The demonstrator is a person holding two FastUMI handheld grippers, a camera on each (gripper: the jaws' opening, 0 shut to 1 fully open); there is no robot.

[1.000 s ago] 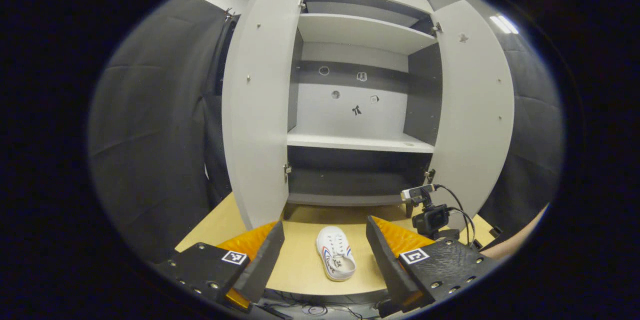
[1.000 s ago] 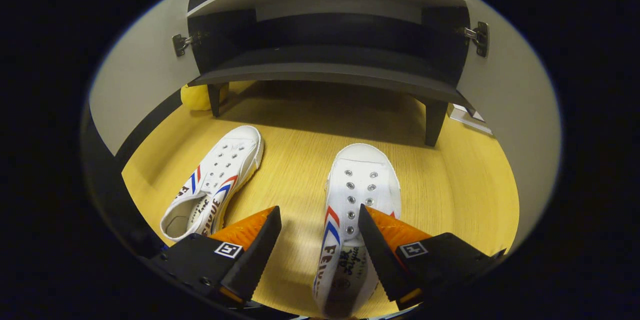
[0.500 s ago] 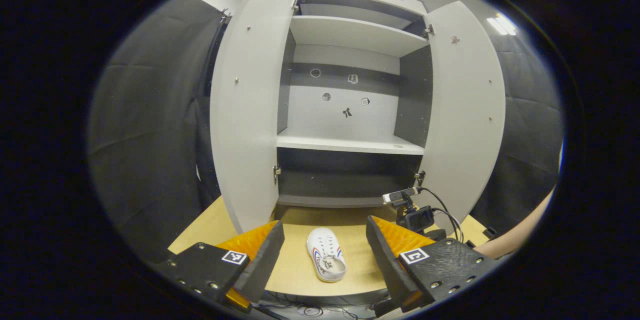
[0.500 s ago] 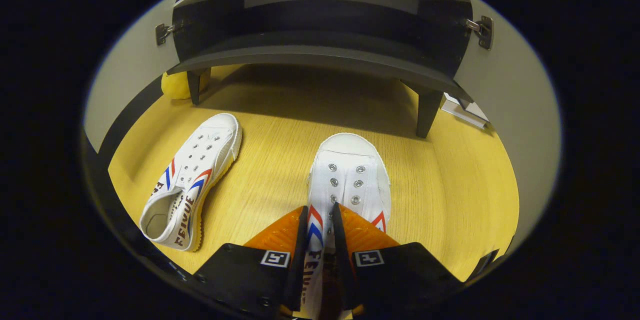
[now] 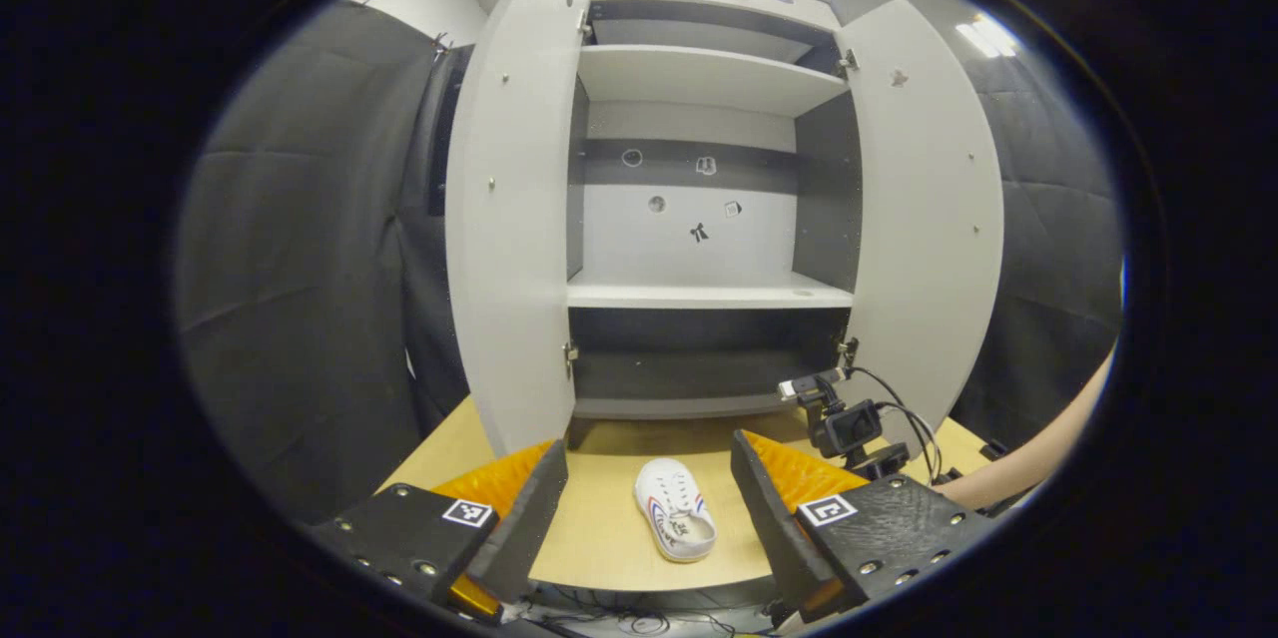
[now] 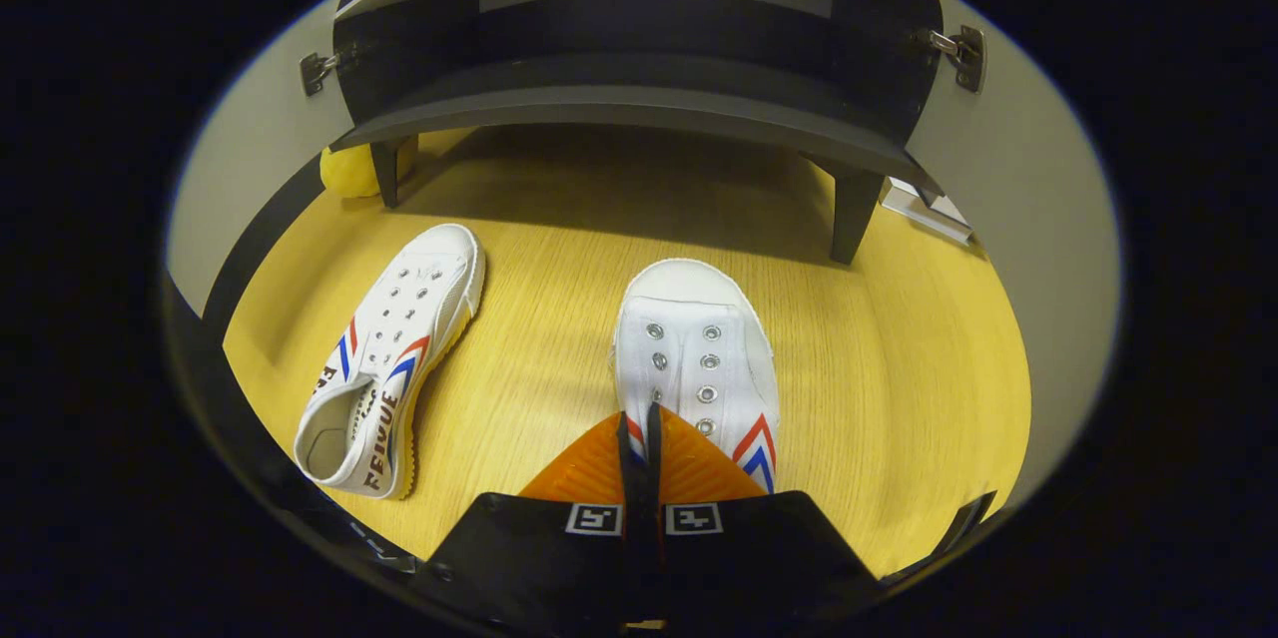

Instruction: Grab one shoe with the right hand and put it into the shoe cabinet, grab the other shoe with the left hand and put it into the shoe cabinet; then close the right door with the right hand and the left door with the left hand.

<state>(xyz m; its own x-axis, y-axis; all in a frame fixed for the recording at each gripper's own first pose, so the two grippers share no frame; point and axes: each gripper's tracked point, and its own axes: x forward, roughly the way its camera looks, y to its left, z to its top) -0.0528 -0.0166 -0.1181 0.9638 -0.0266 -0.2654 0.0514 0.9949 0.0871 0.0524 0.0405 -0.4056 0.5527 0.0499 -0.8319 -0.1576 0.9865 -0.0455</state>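
The right gripper has its fingers pinched nearly together on the near shoe, whose long axis points toe-first at the shoe cabinet, its bottom shelf bare. The other shoe lies on the surface, left of the cabinet's opening. The left gripper hangs back, fingers spread wide.

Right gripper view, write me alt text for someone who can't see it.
The right hand-held gripper is shut on the side wall of a white shoe lying on a wooden floor, toe toward the open shoe cabinet. A second white shoe lies apart to its left.
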